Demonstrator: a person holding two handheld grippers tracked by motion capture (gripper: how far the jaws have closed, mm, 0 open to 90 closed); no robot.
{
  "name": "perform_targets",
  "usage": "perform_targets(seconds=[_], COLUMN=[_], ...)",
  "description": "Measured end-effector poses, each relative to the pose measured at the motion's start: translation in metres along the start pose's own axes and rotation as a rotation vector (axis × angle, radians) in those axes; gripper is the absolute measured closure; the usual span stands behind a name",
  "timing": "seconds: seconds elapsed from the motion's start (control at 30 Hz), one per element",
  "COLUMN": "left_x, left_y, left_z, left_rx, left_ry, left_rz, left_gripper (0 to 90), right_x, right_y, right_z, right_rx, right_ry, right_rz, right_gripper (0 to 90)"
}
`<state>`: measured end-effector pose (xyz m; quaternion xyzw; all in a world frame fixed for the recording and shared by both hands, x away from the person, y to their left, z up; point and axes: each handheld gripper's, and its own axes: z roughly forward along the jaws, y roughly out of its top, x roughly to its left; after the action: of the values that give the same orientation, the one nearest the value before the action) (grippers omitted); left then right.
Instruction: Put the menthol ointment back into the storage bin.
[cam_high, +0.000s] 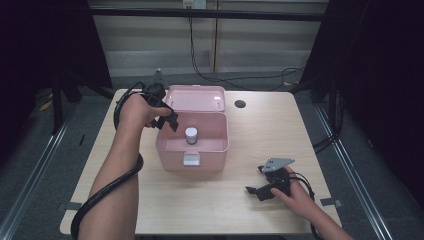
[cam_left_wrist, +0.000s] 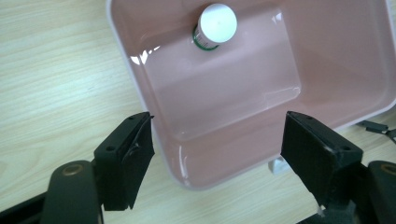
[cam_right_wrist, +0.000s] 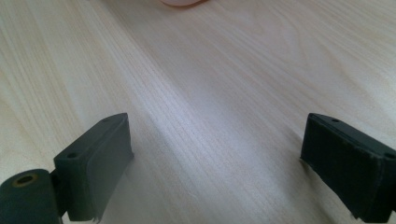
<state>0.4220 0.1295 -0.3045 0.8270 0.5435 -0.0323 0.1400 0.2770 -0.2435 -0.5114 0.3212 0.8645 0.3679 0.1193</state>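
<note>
Black left tongs (cam_left_wrist: 217, 158) are hanging released over your pink box (cam_left_wrist: 327, 60); right tongs (cam_right_wrist: 217, 163) idling released on desk (cam_right_wrist: 210, 84); small bottle (cam_left_wrist: 215, 25) looking light, rigid, slippery—be gripping below its cap.

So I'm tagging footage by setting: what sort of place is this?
Probably a lab recording booth: a bare wooden table between dark curtains, cables on the floor, and one pink box.
</note>
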Motion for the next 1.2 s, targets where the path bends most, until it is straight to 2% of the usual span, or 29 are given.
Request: perform_targets(seconds=[0.3,0.63,0.9,1.1,1.2], left_x=[0.01,0.028,0.038,0.044,0.046], left_y=[-0.017,-0.044,-0.061,-0.074,-0.082], left_z=[-0.012,-0.023,-0.02,-0.014,-0.007], left_rx=[-0.016,-0.025,-0.017,-0.021,-0.024], left_ry=[-0.001,-0.002,0.0,-0.008,-0.014], left_rz=[-0.006,-0.019,-0.023,-0.005,0.009], left_gripper=[24.9,24.9,24.9,24.9,24.8], right_x=[0.0,0.0,0.0,0.0,0.0], right_y=[0.0,0.0,0.0,0.0,0.0], right_z=[0.0,0.0,0.0,0.0,0.0], right_rx=[-0.001,-0.002,-0.003,-0.002,-0.002], right_ry=[0.001,-0.001,-0.001,-0.002,-0.003], right_rz=[0.0,-0.003,-0.001,0.002,0.002], right_gripper=[8.2,8.2,8.2,8.2,8.2])
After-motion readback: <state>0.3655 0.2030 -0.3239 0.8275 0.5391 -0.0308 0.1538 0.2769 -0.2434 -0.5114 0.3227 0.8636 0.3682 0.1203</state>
